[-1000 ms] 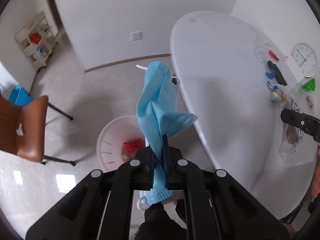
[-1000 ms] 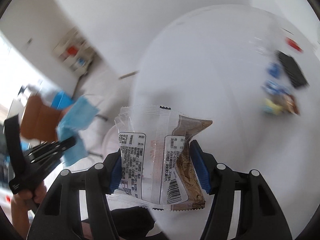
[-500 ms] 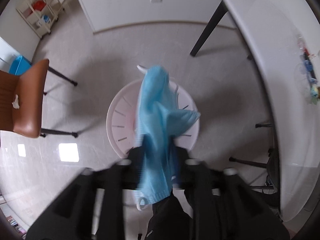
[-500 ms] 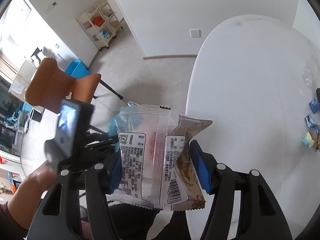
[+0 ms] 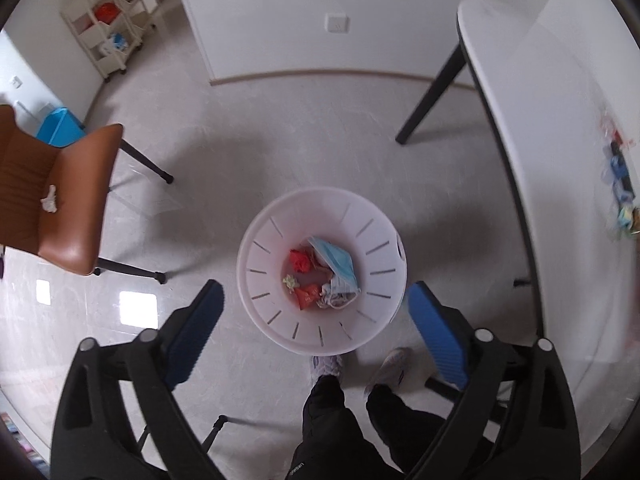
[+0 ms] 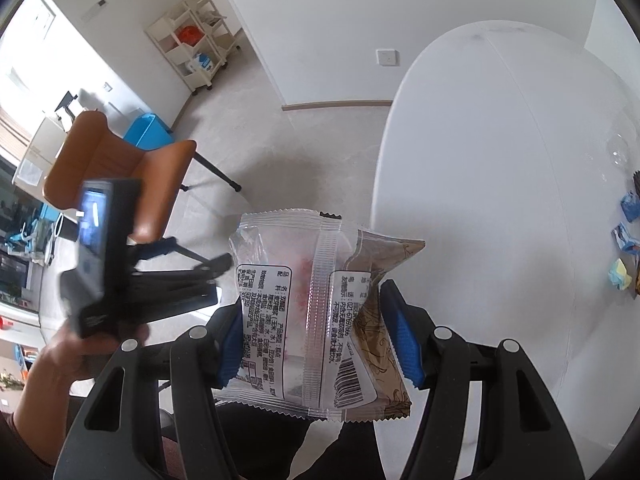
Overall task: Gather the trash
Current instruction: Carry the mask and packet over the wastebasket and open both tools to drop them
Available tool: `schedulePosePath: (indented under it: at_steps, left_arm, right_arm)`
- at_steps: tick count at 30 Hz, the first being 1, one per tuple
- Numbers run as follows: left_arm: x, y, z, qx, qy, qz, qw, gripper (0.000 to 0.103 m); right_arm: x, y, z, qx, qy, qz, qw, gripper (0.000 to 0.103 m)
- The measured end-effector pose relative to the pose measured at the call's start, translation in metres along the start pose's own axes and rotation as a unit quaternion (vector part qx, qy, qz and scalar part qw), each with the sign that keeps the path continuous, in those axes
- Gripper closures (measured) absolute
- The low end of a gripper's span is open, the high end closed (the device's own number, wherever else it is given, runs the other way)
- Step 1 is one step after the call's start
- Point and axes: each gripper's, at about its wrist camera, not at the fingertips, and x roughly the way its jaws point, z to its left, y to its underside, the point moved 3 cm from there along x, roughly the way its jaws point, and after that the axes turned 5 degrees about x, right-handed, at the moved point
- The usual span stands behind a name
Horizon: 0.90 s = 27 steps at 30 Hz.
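My left gripper [image 5: 316, 320] jaws just opened, empty; mask [image 5: 336, 266] in bin [image 5: 256, 280]. Right gripper [image 6: 320, 340] clamps 1 wrapper [image 6: 304, 312] mid-body (light, crinkly, slippery), beside bench [image 6: 500, 160].

Bin [image 5: 256, 264] mouth open; table [image 5: 552, 160] edge right.

The left tool [image 5: 316, 336], jaws just opened, hangs over the bin [image 5: 256, 264] holding a blue mask [image 5: 336, 262].

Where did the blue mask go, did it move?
Yes. The blue mask dropped from the left gripper, whose jaws have just been opening, and now lies inside the white bin on the floor, among red scraps.
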Motion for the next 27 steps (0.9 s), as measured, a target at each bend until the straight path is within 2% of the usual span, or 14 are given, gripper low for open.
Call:
schedulePosePath:
  at_steps: [6,13,14,20,27]
  left_arm:
    - [-0.056,0.003,0.008,-0.017,-0.004,-0.043,0.9989,0.008]
    - [-0.088,0.009,0.014,-0.020,-0.028,-0.070,0.9970,0.008]
    - [-0.090,0.010,0.014,-0.022,-0.029,-0.072,0.9968,0.008]
    - [-0.097,0.014,0.018,-0.040,-0.032,-0.073,0.9960,0.008]
    - [-0.101,0.016,0.016,-0.045,-0.031,-0.077,0.9955,0.008]
  right_arm:
    - [0.017,-0.009,0.019,-0.032,-0.013,0.012,0.999,0.040]
    - [0.055,-0.024,0.046,-0.079,-0.023,0.029,0.996,0.039]
    - [0.060,-0.026,0.049,-0.084,-0.022,0.030,0.996,0.038]
    - [0.074,-0.032,0.058,-0.097,-0.013,0.033,0.995,0.015]
    - [0.062,-0.033,0.056,-0.092,-0.021,0.020,0.995,0.011]
